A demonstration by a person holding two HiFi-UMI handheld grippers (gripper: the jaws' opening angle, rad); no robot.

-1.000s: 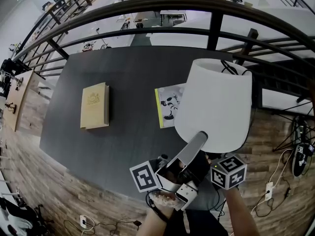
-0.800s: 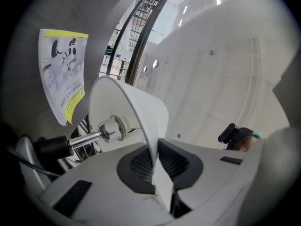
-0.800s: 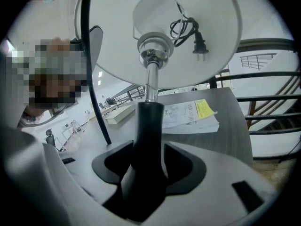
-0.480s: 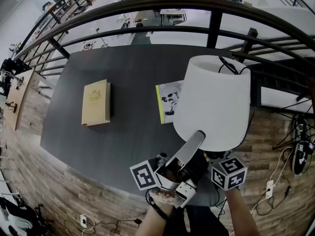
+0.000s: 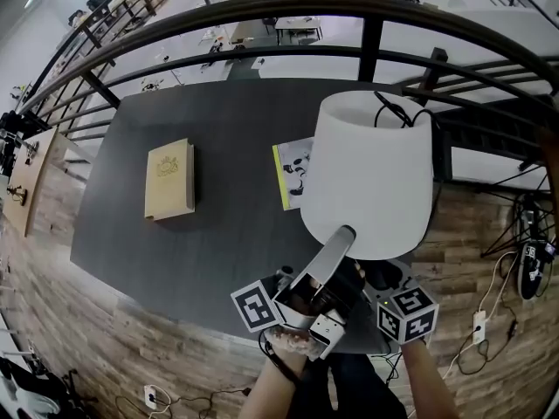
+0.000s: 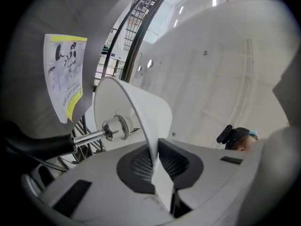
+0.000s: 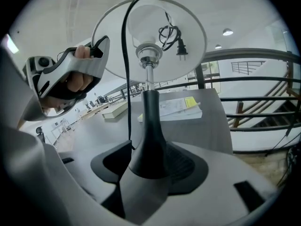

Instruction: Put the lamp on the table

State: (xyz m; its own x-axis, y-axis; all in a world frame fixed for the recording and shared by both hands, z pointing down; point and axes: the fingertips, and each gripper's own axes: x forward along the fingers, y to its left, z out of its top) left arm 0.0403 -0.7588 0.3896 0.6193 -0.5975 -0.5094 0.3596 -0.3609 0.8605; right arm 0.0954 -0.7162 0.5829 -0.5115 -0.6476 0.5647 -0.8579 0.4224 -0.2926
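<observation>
Dark table (image 5: 218, 234) on balcony, railing (image 5: 262, 11) behind, wood floor around. Lamp (image 5: 367, 182) upright, right of centre in head view. Its foot appears to rest on table near lower right corner, beside picture book (image 5: 293, 171); tan book (image 5: 169, 180) well to left. Left gripper (image 6: 157, 168) narrow, pinching lower rim of white shade (image 6: 141, 112). Right gripper (image 7: 148, 168): jaws just opened wide, black stem (image 7: 149, 112) between them, no squeeze. Judged: placing about done. Left to do: free shade, draw both grippers clear, see lamp stands steady.
</observation>
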